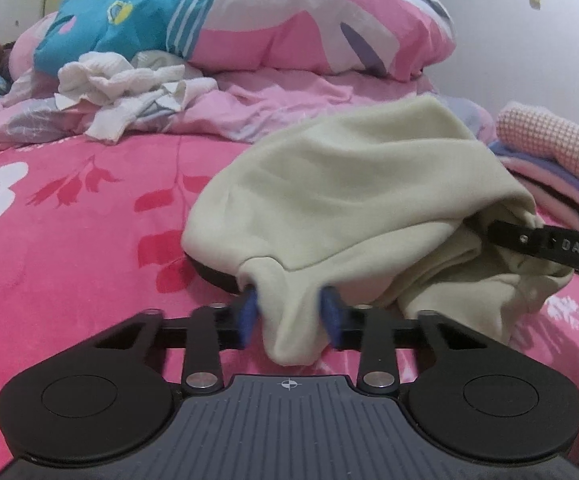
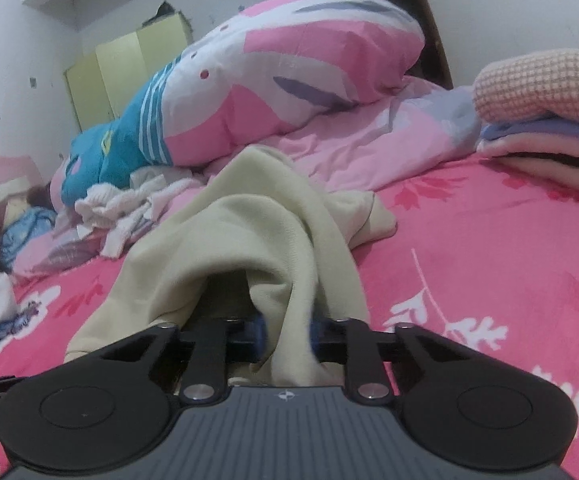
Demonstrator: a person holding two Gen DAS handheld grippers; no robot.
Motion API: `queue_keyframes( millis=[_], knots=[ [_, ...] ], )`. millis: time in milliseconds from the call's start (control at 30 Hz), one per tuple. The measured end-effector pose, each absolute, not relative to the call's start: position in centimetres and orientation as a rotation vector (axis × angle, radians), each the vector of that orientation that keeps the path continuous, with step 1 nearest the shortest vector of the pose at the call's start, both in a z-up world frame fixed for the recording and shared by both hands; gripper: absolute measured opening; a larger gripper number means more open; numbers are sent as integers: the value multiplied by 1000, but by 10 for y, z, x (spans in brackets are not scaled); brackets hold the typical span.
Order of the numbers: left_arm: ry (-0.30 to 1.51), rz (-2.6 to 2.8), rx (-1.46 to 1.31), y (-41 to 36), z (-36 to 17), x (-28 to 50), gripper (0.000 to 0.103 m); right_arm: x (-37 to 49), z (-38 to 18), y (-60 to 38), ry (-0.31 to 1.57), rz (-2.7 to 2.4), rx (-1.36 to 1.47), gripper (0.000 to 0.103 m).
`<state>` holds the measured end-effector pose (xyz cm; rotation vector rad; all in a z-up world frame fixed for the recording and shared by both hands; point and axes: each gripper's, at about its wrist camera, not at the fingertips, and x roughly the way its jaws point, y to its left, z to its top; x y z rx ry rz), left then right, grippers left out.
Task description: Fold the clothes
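Note:
A cream fleece garment (image 1: 349,184) lies bunched on the pink flowered bed sheet (image 1: 69,240). My left gripper (image 1: 290,308) is shut on a fold of its near edge, with the cloth pinched between the blue pads (image 1: 331,312) and hanging down below them. In the right wrist view the same garment (image 2: 249,232) rises in a ridge ahead. My right gripper (image 2: 287,332) is shut on another fold of it, and cloth covers most of its pads. A black finger of the right gripper (image 1: 549,242) reaches into the garment's right side in the left wrist view.
A heap of white clothes (image 1: 121,88) lies at the back left of the bed. A rolled pink, white and blue duvet (image 1: 289,20) sits behind it. A stack of folded clothes (image 1: 549,168) rests at the right, also seen from the right wrist (image 2: 549,120).

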<state>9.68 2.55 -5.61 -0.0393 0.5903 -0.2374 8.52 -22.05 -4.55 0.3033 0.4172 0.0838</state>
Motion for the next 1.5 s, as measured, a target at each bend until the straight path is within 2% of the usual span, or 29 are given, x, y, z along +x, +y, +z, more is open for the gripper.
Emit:
queue_keyframes(
  millis=[33, 167, 733, 900, 1100, 1200, 1300, 1333, 1367, 1500],
  knots=[
    [587, -233, -41, 25, -54, 96, 16, 83, -44, -222, 406, 88, 307, 13],
    [564, -215, -39, 26, -45, 89, 10, 70, -34, -224, 350, 112, 316, 10],
    [482, -238, -69, 48, -6, 4, 8, -29, 11, -235, 329, 247, 329, 8],
    [477, -261, -82, 53, -10, -17, 8, -51, 5, -237, 393, 218, 280, 8],
    [563, -269, -98, 53, -30, -6, 9, -43, -21, -247, 560, 155, 287, 9],
    [574, -260, -80, 52, -36, -4, 11, -47, -22, -248, 598, 155, 259, 16],
    [586, -255, -80, 55, -40, -1, 15, -61, -14, -239, 562, 145, 135, 31],
    [589, -245, -82, 56, -42, 0, 19, -66, -11, -236, 549, 141, 90, 37],
    [593, -237, -85, 58, -44, 2, 22, -71, -8, -233, 535, 137, 45, 38],
    [615, -219, -116, 67, -50, 8, 23, -89, 5, -211, 455, 184, -121, 43]
  ],
)
